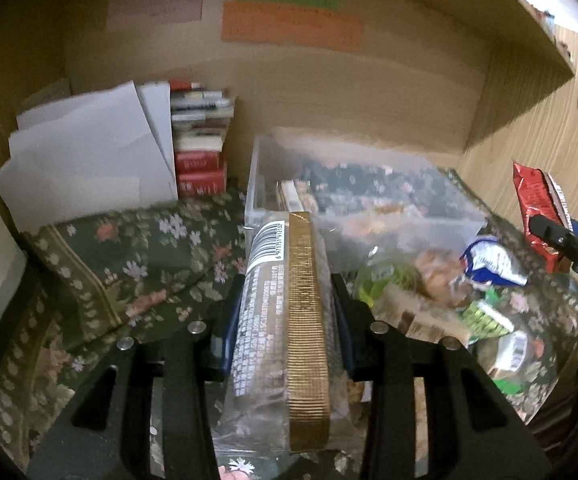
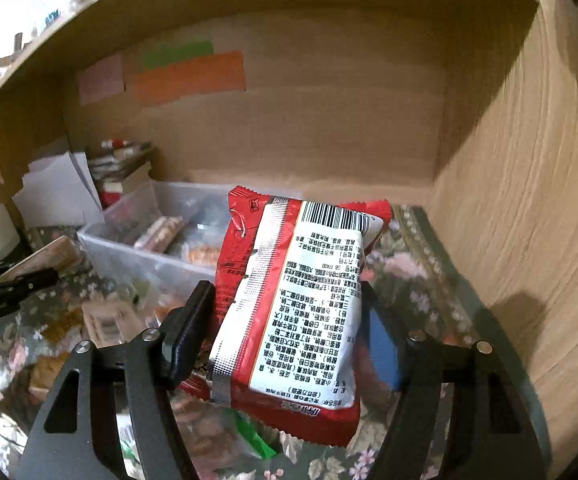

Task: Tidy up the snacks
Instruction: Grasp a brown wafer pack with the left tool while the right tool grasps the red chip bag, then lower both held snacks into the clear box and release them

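Observation:
My left gripper point(image 1: 287, 292) is shut on a clear snack packet with a gold strip point(image 1: 289, 320), held above the floral cloth just in front of the clear plastic bin point(image 1: 369, 216). My right gripper point(image 2: 285, 304) is shut on a red snack packet point(image 2: 301, 300) with white back label, held above the cloth to the right of the bin point(image 2: 129, 256). The red packet point(image 1: 535, 208) and the right gripper also show at the right edge of the left wrist view. The bin holds several snack packets. Loose snack packets point(image 1: 449, 292) lie on the cloth in front of the bin.
All this sits inside a wooden cabinet nook with coloured paper notes point(image 1: 289, 24) on the back wall. White folders point(image 1: 89, 152) and stacked red boxes point(image 1: 201, 152) stand at the back left. The wooden side wall point(image 2: 529, 200) is close on the right.

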A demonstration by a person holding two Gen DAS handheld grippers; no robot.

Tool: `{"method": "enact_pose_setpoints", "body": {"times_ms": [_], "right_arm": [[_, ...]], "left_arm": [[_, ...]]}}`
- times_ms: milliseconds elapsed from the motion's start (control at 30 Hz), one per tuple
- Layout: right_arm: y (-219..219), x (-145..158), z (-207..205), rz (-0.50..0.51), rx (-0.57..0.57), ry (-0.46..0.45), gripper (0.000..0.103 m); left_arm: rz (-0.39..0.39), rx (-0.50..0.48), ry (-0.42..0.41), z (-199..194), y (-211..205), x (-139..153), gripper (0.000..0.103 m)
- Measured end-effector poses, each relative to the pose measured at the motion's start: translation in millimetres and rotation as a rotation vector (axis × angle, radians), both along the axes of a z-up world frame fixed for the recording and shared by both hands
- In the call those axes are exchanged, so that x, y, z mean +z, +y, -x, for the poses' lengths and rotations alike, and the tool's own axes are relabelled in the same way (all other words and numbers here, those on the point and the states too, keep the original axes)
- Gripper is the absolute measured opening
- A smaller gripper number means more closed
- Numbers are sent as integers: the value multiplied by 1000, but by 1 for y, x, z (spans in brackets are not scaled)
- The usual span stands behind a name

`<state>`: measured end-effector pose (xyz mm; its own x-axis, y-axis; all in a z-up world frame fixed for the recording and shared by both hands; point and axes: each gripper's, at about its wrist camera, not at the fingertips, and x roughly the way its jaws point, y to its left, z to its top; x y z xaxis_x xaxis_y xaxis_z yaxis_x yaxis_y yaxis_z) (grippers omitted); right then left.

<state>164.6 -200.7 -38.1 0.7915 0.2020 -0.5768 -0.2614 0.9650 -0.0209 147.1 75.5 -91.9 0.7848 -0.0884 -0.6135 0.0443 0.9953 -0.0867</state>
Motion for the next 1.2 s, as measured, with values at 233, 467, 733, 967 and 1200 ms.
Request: {"method": "enact_pose_setpoints", "body": {"times_ms": [233,467,733,967,1200], "right_arm": [[12,17,-10,3,33,-53,67],[31,22,-31,32,64,-77,67],[44,15,-57,45,102,-43,67],[57,0,-84,73,132,20,67],[64,-7,-103,100,152,68,67]], "left_arm": [[9,-1,-64,-9,-5,30,39],[-8,-8,-104,-25,-15,51,39],[-21,-29,-106,-57,-27,56,39],[-37,-60,-62,-88,-39,43,39],[-54,-88,-6,-118,-51,26,40]]}}
